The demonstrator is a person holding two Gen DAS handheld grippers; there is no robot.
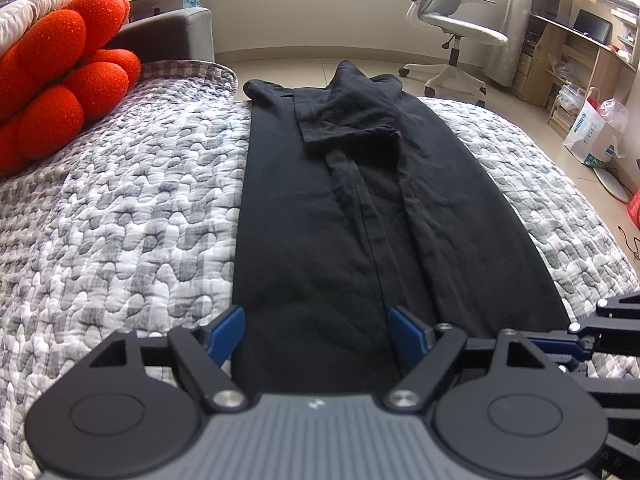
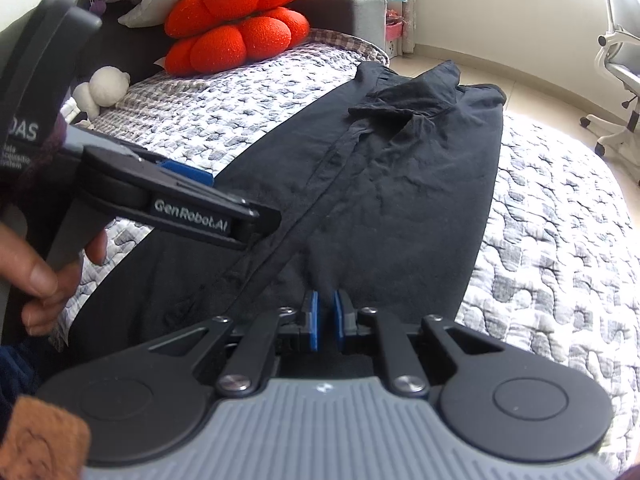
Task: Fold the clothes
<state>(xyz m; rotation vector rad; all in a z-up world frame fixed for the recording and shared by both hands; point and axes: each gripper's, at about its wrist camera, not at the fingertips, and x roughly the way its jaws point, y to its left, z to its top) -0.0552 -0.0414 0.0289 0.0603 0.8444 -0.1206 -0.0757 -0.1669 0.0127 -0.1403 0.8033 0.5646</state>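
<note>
- Two grippers work at the near hem of a black shirt [image 1: 360, 208] that lies lengthwise on a grey-and-white quilted bed cover [image 1: 120, 208], collar end far away toward the floor edge.
- Both long sides of the shirt are already turned inward, with a short sleeve [image 1: 348, 124] laid across the upper chest, so the garment forms a narrow strip; judging by this, the lengthwise folds are done and a fold bringing hem to collar is what remains.
- The left gripper [image 1: 316, 332] is spread wide, its blue pads [image 1: 226, 330] straddling the left half of the hem, holding nothing; it looks placed to take that corner.
- The right gripper [image 2: 326, 316] is pinched almost closed on a bunched ridge of cloth at the hem, and fabric rises into the narrow gap between its pads, so I judge it to be grasping the shirt.
- One grip at each hem corner would keep the strip square when lifted; raising it by the right side alone would likely skew it and undo the side folds.
- Off to the left, an orange flower-shaped cushion [image 1: 60, 76] sits well apart from the shirt, out of the folding path.
</note>
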